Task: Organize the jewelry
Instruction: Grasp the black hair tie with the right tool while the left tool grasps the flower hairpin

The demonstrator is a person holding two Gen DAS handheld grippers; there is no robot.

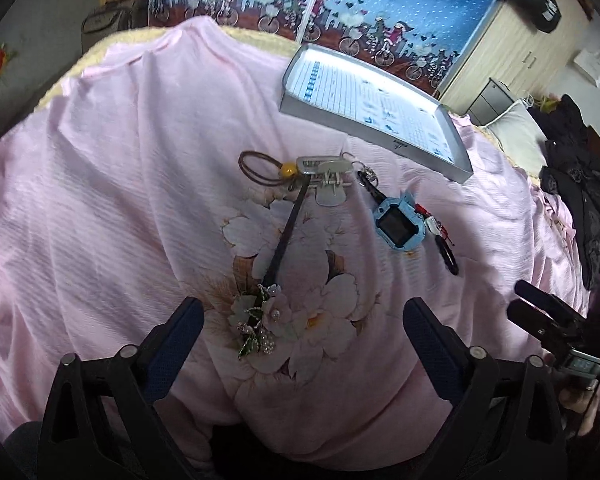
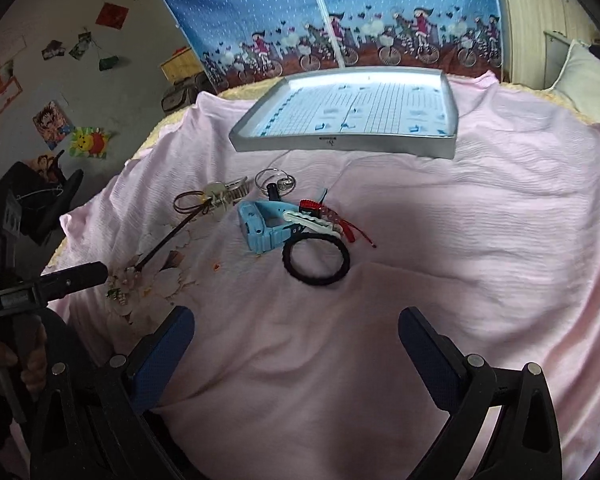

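Jewelry lies on a pink bedsheet (image 1: pixel 100 184). A dark hair stick with a flower cluster (image 1: pixel 260 316) lies just ahead of my open left gripper (image 1: pixel 304 320), near its left finger. Further off are a brown hair tie with a yellow bead (image 1: pixel 260 166), a silver claw clip (image 1: pixel 328 180), a blue watch (image 1: pixel 400 228) and a black hair tie (image 1: pixel 450 256). In the right wrist view my right gripper (image 2: pixel 296 328) stands open and holds nothing, short of the black hair tie (image 2: pixel 316 258) and blue watch (image 2: pixel 264 224). A grey shallow box (image 2: pixel 440 146) sits beyond.
A blue curtain (image 2: pixel 380 12) printed with cyclists hangs behind the bed. Dark clothes (image 1: pixel 580 200) and a pillow (image 1: pixel 516 136) lie at the right. A wooden cabinet (image 1: pixel 520 48) stands at the back right. Stickers dot the wall (image 2: pixel 52 124) on the left.
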